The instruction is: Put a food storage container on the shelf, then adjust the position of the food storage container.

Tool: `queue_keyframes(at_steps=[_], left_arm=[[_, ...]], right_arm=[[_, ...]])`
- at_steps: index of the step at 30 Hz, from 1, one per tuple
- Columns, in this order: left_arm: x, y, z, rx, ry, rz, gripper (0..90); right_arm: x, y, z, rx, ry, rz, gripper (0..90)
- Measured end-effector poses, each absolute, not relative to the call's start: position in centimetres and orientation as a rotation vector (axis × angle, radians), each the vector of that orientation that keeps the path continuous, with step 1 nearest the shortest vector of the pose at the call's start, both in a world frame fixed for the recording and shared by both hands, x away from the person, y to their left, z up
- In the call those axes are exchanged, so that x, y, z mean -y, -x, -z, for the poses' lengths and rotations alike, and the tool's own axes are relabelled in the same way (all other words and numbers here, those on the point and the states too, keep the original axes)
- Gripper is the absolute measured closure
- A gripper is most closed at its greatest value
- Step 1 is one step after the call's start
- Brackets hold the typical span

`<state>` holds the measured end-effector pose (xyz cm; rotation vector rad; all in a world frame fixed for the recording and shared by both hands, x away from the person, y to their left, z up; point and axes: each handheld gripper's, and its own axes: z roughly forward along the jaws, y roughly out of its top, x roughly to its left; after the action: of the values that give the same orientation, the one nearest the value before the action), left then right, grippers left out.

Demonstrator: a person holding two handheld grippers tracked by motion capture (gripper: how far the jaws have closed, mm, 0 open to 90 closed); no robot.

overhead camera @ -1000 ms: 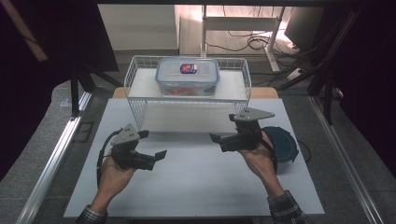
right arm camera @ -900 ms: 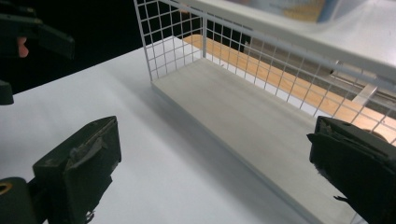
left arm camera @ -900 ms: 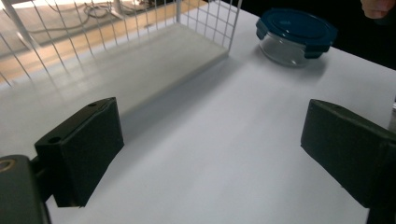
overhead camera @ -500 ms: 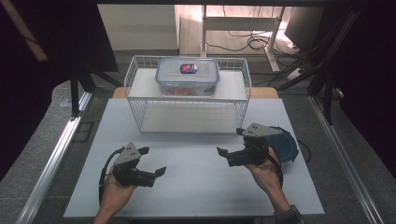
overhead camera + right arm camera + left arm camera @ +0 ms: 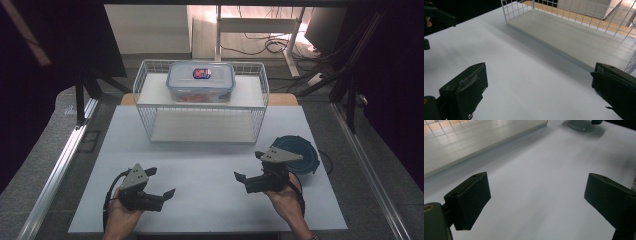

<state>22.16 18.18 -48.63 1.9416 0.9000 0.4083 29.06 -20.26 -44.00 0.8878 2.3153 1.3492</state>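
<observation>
lidded food box (image 5: pixel 200 81) atop wire rack (image 5: pixel 150 85)

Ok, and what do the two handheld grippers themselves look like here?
Both are black, pistol-like tools. The left gripper and right gripper each carry a grey three-cornered plate on top and trail a black cable. Seen close, the jaws are blocky black pads. The hands holding them are bare, with no gloves.

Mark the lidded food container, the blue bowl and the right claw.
lidded food container (image 5: pixel 201 80): high view, centre of its clear lid, on the wire rack's top shelf.
blue bowl (image 5: pixel 306 151): high view, exposed rim area right of the hand.
right claw (image 5: pixel 250 165): high view, midway between its open fingertips.
</observation>
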Motion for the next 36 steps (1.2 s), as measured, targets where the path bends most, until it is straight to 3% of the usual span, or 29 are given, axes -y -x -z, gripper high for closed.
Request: queue_keyframes(at_steps=[21,33,36], left_arm=[[-19.0,-20.7,51.9,-0.951,-1.989,-0.427,5.9],[-19.2,-20.9,52.1,-0.953,-1.976,-0.415,6.0],[-19.0,-20.9,52.0,-0.941,-1.979,-0.425,6.1]], right_arm=[[21.2,-27.7,48.3,-2.339,-0.957,-1.238,0.0],[23.6,-29.2,47.1,-2.285,-1.072,-1.171,0.0],[25.5,-29.9,46.3,-2.248,-1.142,-1.196,7.7]])
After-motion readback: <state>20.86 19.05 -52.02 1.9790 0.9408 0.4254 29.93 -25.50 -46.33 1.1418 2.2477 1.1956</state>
